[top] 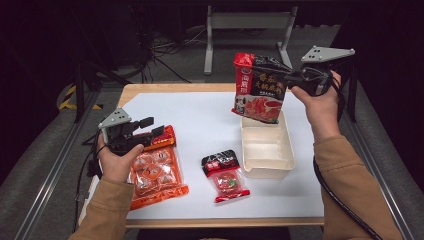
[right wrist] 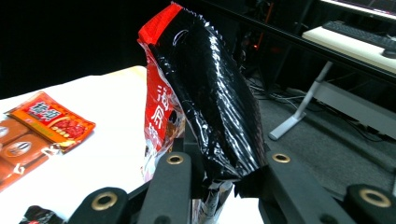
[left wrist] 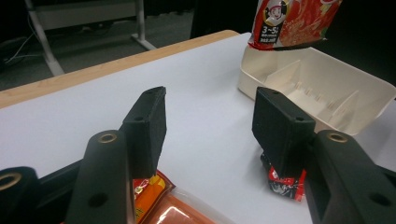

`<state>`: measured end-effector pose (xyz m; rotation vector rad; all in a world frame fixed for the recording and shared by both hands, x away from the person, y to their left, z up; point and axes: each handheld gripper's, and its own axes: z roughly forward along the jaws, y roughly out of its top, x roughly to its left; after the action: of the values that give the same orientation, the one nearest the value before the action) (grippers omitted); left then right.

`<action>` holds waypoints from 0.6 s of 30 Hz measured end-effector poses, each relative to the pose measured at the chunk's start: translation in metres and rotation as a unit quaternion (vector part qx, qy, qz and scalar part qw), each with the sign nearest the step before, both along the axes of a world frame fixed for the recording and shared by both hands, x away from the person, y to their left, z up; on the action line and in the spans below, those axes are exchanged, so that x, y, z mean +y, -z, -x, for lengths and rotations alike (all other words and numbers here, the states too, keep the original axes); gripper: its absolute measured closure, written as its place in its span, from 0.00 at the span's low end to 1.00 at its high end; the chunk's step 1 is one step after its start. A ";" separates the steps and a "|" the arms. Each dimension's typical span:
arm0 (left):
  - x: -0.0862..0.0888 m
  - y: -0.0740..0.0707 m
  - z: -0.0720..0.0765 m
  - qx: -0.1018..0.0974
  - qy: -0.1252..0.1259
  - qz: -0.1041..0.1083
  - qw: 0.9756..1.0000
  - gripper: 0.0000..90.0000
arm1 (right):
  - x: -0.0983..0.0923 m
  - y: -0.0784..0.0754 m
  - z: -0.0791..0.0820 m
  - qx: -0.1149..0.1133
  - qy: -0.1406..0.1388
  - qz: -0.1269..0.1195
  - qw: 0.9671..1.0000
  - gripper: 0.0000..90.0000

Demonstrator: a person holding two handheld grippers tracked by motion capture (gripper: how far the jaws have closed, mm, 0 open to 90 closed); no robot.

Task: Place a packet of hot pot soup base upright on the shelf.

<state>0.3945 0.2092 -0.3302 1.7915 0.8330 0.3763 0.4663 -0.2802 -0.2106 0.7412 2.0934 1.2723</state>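
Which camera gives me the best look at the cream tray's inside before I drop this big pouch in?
The left gripper view: the cream tray sits close, its divider and ribs plain. The high view shows the tray whole from above, with the big pouch overlapping its far end. The right gripper view has the pouch up close.

We see red-and-black soup-base pouch [top: 260, 89] pinched between right jaws at its black side edge, hanging upright, glossy film creased. We see orange multi-pack [top: 156, 170] lying flat just beneath left jaws, its top corner under them, untouched.
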 end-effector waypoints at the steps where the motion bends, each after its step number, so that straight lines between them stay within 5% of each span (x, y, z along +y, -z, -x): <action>1: 0.001 0.000 0.000 -0.001 0.000 0.000 1.000 0.51 | -0.001 0.001 -0.001 -0.001 0.001 0.000 1.000 0.87; 18: 0.003 0.001 -0.001 0.001 -0.004 0.000 1.000 0.51 | -0.014 0.024 -0.015 -0.008 0.007 0.015 1.000 0.87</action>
<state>0.3953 0.2121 -0.3316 1.7897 0.8424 0.3806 0.4815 -0.2937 -0.2345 0.7305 2.0863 1.2322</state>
